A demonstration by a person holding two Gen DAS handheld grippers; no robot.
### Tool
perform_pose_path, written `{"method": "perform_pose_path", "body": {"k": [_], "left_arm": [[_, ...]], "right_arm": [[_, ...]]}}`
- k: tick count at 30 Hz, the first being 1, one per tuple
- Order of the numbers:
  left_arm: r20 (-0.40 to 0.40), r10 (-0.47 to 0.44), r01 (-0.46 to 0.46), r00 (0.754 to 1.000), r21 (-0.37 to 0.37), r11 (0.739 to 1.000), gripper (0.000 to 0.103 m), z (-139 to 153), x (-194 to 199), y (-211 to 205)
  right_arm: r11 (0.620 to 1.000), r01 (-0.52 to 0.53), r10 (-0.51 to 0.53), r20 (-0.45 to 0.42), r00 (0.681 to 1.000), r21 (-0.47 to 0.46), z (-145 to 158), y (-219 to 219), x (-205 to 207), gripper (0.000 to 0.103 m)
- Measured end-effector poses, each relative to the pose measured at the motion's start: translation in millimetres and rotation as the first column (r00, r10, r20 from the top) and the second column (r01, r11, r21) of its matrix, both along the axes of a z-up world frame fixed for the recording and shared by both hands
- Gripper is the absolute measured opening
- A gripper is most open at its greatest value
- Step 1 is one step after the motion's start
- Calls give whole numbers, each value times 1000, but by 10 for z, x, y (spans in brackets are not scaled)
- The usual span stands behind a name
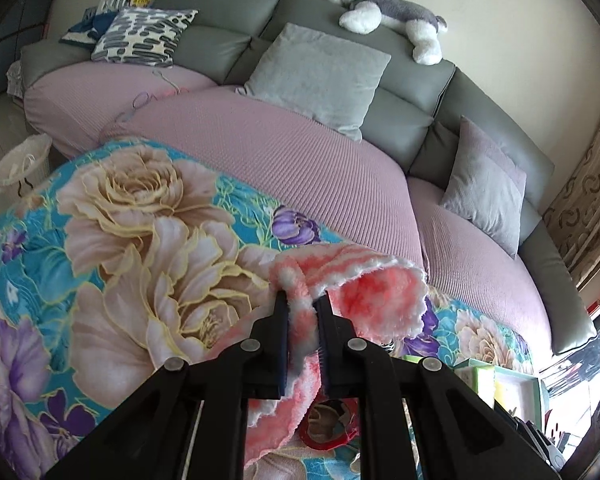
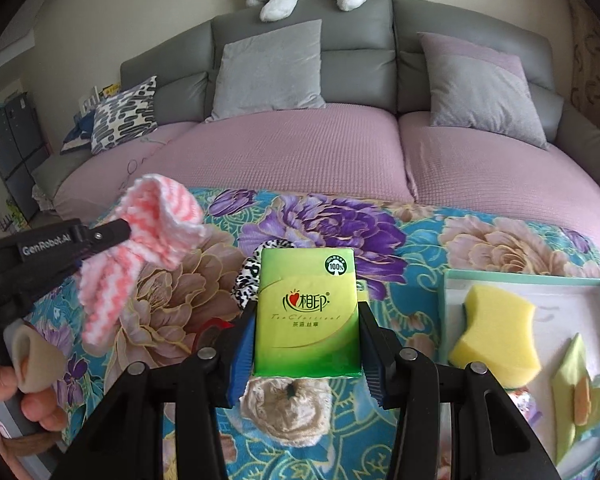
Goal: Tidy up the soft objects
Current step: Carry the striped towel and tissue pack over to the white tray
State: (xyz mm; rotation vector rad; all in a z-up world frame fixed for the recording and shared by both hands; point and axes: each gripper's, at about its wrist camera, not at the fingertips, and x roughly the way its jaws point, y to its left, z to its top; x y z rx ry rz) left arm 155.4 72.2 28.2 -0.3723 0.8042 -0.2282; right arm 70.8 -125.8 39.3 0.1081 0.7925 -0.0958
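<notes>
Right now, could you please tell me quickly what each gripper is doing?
Left gripper: closed on the pink-and-white fluffy cloth, held lifted.
Right gripper: closed on the green tissue pack, gripped by its sides.

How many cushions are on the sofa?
3: a patterned cushion at the left end, a grey cushion in the middle, a grey and pink cushion on the right. Others may be hidden.

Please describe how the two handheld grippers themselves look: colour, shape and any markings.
Both grippers are black plastic with angular linkage arms joined by round grey pivot pins. The right gripper has blue ribbed pads. The left gripper carries white "GenRobot.AI" lettering on its side, seen from the right wrist view. No cables show.
</notes>
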Motion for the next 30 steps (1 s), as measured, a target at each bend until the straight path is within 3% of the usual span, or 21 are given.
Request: {"method": "perform_pose_path", "body": {"k": [7, 17, 23, 30], "left_arm": [[26, 19, -20, 999, 43, 999, 12, 237, -107, -18], [-46, 18, -12, 999, 114, 993, 12, 214, -131, -313], [-23, -18, 21, 1000, 138, 990, 12, 294, -190, -574], [3, -89, 86, 996, 219, 972, 13, 379, -279, -988]], "right_arm": [[991, 128, -129, -16, 992, -25, 103, -346, -281, 49], [947, 320, -319, -48, 947, 17, 96, -1120, -669, 49], [916, 401, -399, -55, 915, 32, 74, -1486, -839, 49], [887, 458, -454, -65, 888, 59, 57, -1793, -972, 49]]}}
